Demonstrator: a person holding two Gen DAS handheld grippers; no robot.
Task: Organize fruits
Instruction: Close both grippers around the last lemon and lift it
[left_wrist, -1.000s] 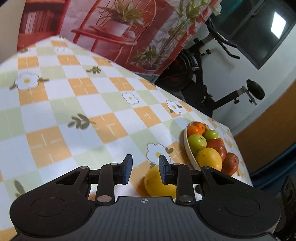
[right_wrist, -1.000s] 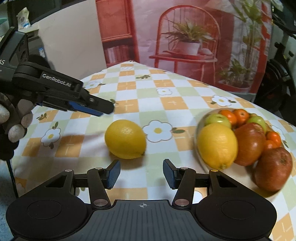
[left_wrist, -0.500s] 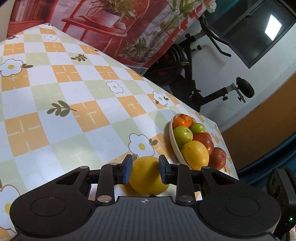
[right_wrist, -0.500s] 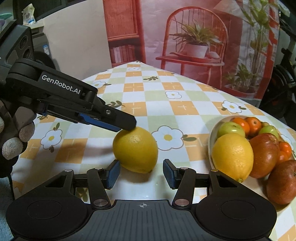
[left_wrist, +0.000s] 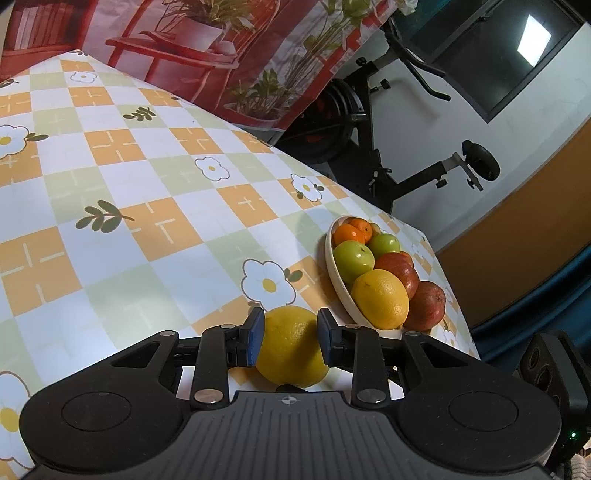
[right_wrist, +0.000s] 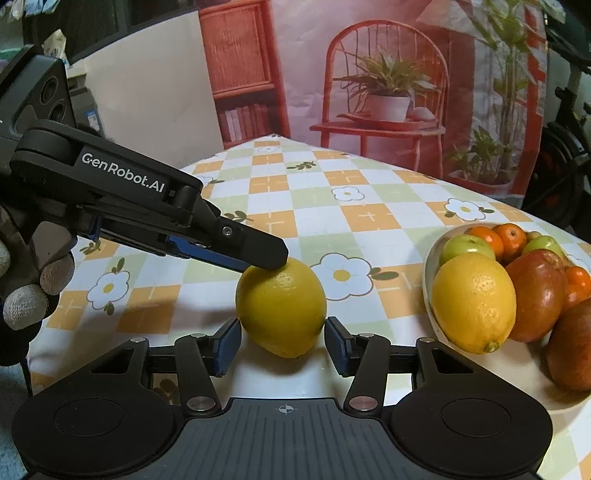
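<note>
Straddling lemon: right tool, parted, not clenched. Left tool near-closed, empty, tip atop lemon. Risk: nudge rolls lemon off tabletop.

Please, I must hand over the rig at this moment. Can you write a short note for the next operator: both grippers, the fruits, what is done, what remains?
Left gripper: jaws narrow, astride the top of the loose lemon; pads seem to touch it.
Right gripper: open, jaws either side of the same lemon, gaps visible.
Loose lemon: on the table, beside the bowl.
Done: the bowl holds the other fruit.
Left: probably lift this lemon into the bowl.
</note>
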